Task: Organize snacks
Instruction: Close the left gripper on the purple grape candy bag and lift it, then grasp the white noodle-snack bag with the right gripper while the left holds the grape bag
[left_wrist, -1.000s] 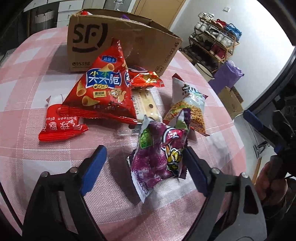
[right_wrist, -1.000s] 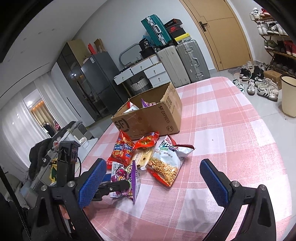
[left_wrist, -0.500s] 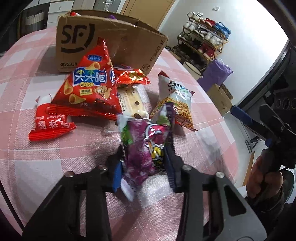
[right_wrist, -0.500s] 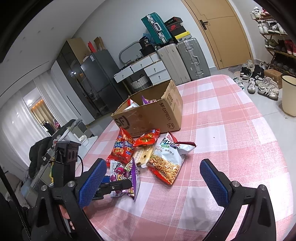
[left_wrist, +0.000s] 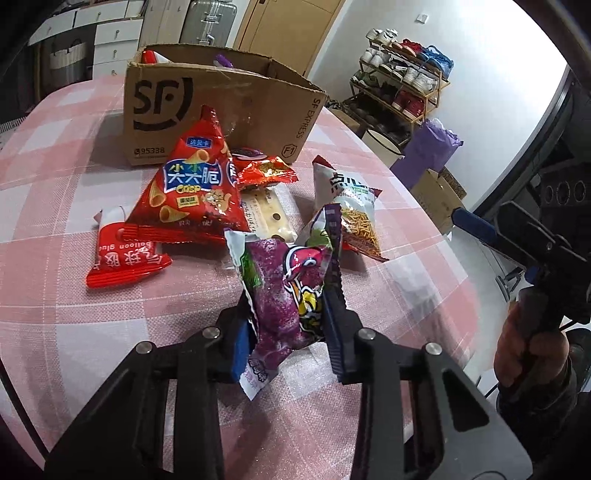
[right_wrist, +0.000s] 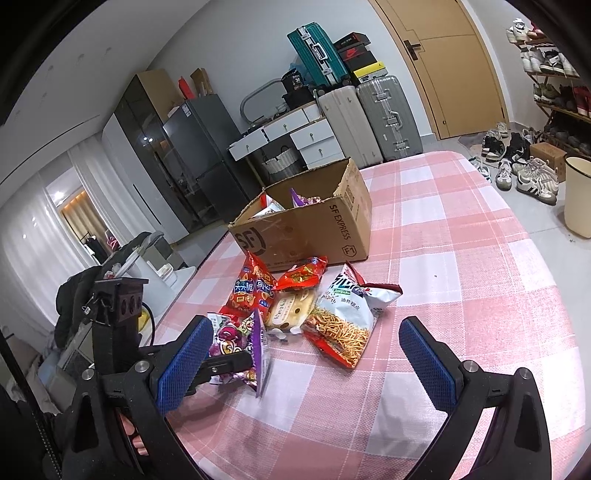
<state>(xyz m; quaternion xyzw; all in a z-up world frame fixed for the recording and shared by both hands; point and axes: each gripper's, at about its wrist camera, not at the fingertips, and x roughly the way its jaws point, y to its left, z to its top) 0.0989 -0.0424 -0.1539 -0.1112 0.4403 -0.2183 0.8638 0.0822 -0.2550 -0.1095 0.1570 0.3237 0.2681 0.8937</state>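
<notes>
My left gripper (left_wrist: 288, 332) is shut on a purple snack bag (left_wrist: 284, 291), its blue pads pressing both sides; the bag (right_wrist: 240, 343) hangs just above the pink checked tablecloth (left_wrist: 74, 295). Behind it lie a red triangular crisp bag (left_wrist: 192, 192), a flat red packet (left_wrist: 123, 258), a small red-gold packet (left_wrist: 266, 171), a pale biscuit pack (left_wrist: 269, 218) and a white noodle-snack bag (left_wrist: 354, 214). An open cardboard SF box (left_wrist: 221, 110) stands behind them with some snacks inside. My right gripper (right_wrist: 303, 362) is open and holds nothing, above the table near its front.
The table edge drops off to the right onto a tiled floor with shoes (right_wrist: 532, 177), a shoe rack (left_wrist: 402, 96) and a cream bin (right_wrist: 578, 195). Suitcases (right_wrist: 369, 114) and drawers (right_wrist: 295, 136) stand beyond the box. A hand (left_wrist: 524, 350) holds the right gripper's handle.
The left gripper's jaws went from wide open around the purple bag to shut on it, and the bag has lifted slightly off the cloth. The right gripper stayed still and open.
</notes>
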